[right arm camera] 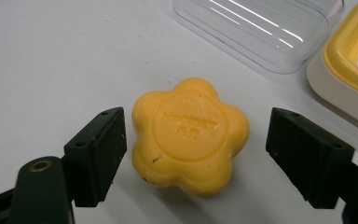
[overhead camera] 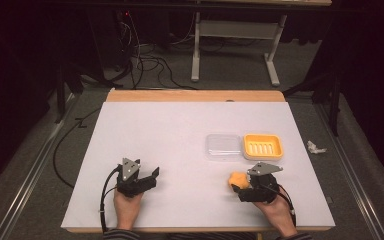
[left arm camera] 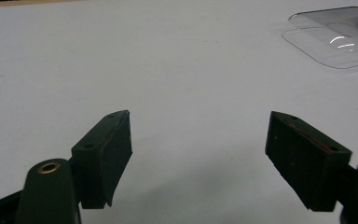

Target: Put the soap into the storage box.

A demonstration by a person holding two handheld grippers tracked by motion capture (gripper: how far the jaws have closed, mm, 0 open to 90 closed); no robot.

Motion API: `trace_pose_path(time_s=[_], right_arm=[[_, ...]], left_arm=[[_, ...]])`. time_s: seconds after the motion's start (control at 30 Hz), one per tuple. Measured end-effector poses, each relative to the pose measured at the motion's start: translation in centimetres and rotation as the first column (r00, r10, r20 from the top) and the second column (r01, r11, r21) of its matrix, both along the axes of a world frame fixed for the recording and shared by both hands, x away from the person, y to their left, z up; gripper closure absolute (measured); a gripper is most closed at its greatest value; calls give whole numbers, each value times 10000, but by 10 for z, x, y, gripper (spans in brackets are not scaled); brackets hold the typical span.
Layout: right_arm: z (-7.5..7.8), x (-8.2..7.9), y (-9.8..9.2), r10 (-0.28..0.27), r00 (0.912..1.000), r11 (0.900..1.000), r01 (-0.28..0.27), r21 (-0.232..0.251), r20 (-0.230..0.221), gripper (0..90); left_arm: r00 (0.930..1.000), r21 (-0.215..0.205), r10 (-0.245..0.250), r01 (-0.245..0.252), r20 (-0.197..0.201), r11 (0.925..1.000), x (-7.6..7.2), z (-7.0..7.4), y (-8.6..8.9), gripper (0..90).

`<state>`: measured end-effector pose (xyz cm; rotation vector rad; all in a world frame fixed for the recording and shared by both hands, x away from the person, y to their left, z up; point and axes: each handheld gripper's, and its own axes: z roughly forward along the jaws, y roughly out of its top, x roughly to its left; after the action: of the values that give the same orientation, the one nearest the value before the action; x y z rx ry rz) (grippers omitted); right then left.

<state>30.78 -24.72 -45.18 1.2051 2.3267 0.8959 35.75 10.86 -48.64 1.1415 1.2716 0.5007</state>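
A yellow flower-shaped soap bar (right arm camera: 190, 135) lies flat on the white table, seen small in the high view as the soap bar (overhead camera: 237, 179). My right gripper (right arm camera: 196, 154) is open with its jaws on either side of the soap, not touching it; from above the right gripper (overhead camera: 240, 189) sits at the table's front right. Beyond it stand a yellow soap dish (overhead camera: 263, 146) and a clear plastic lid (overhead camera: 223, 146) side by side. My left gripper (overhead camera: 152, 176) rests at the front left, open, with bare table between its jaws (left arm camera: 198, 158).
The clear lid (left arm camera: 338, 39) shows at the far right of the left gripper view, and the lid (right arm camera: 261, 28) and soap dish (right arm camera: 354, 60) lie just past the soap. The white table (overhead camera: 170, 130) ends in a wooden edge at the back. Cables lie on the floor behind.
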Motion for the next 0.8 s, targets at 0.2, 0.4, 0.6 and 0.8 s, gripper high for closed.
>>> trace_pose_path(time_s=[0.2, 0.4, 0.6, 0.8], right_arm=[[-5, 4, 6, 48, 10000, 9999, -48, -156, -48, 210], [-10, 10, 11, -60, 9995, 9993, 48, -372, -318, 218], [-14, 12, 12, -23, 9989, 9990, 2, -445, -463, 245], [-17, 13, 13, -4, 9987, 9986, -23, -521, -504, 257]], left_arm=[[10000, 3, 0, 0, 7, 10000, 0, 0, 0, 233], [10000, -1, -7, 7, 1, 10000, 0, 0, 0, 233], [10000, -8, -10, 10, 6, 10000, 0, 0, 0, 232], [10000, -3, -8, 8, 9, 10000, 0, 0, 0, 232]])
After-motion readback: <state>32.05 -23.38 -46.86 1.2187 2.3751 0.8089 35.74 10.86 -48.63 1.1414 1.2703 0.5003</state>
